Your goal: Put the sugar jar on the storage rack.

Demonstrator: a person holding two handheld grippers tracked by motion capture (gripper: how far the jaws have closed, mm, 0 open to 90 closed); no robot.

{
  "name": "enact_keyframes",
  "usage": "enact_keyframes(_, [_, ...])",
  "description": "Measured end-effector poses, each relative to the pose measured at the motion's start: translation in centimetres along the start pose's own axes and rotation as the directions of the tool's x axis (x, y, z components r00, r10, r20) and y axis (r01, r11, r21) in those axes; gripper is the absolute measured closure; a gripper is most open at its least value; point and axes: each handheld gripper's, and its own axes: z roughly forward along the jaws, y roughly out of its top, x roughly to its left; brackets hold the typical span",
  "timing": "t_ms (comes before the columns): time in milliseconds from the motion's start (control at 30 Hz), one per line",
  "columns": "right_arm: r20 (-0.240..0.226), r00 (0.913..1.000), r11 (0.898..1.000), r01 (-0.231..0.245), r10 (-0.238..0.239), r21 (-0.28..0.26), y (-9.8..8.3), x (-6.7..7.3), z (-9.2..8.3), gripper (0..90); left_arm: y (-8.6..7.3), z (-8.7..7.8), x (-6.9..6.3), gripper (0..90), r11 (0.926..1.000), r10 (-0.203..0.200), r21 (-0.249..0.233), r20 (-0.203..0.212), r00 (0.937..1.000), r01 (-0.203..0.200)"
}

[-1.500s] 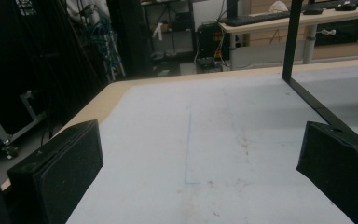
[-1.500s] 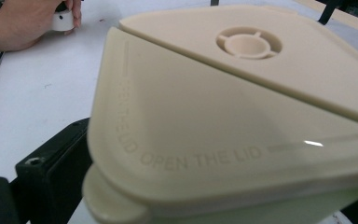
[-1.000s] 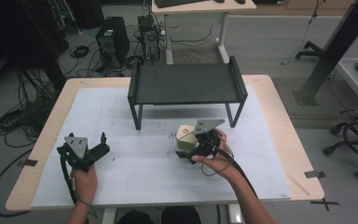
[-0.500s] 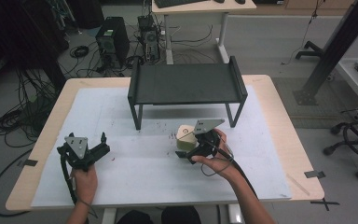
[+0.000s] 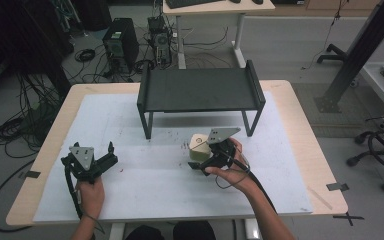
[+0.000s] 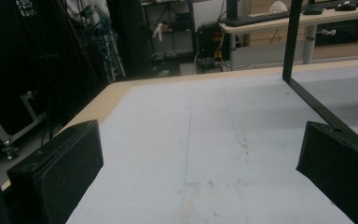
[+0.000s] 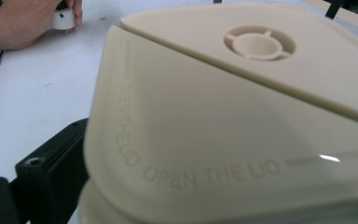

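Note:
A cream plastic container (image 5: 198, 145) with a lid marked "OPEN THE LID" (image 7: 242, 116) stands on the white mat just in front of the black rack. My right gripper (image 5: 200, 156) is shut on its lower body, and one black finger (image 7: 51, 177) presses against its side. My left gripper (image 5: 112, 154) rests at the left of the mat, open, its jaws wide apart over bare mat (image 6: 196, 177) with nothing between them.
A black metal rack (image 5: 200, 90) stands at the back middle of the table (image 5: 300, 130); its leg (image 6: 307, 93) rises to the right of the left gripper. The table's left edge (image 6: 98, 100) lies close by. The other hand (image 7: 23, 21) appears beyond the container.

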Motion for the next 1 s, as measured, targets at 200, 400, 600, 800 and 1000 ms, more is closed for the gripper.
enact_keyframes(200, [0.001,1.0000,1.000,0.000,0.000,-0.001,0.00,-0.01,0.02,2.3,0.00,0.00,0.03,0.2,1.0000,0.000,0.002,-0.001,1.0000,0.000])
enact_keyframes(400, [0.003,1.0000,1.000,0.000,0.000,0.000,0.01,-0.01,0.00,2.3,-0.01,0.04,0.06,0.2,1.0000,-0.005,0.003,0.001,1.0000,0.005])
enact_keyframes(600, [0.006,1.0000,1.000,0.001,-0.001,-0.001,0.02,-0.05,-0.02,2.3,-0.01,0.02,0.07,0.2,1.0000,-0.006,0.002,0.000,1.0000,0.006])
enact_keyframes(800, [0.006,1.0000,1.000,0.001,-0.001,-0.002,0.03,-0.08,-0.03,2.4,-0.01,0.04,0.04,0.2,1.0000,-0.004,0.002,0.000,1.0000,0.004])
enact_keyframes(1000, [0.007,1.0000,1.000,0.002,-0.002,0.001,0.02,-0.09,-0.02,2.3,0.00,0.03,0.01,0.2,1.0000,0.000,0.004,0.001,1.0000,0.000])
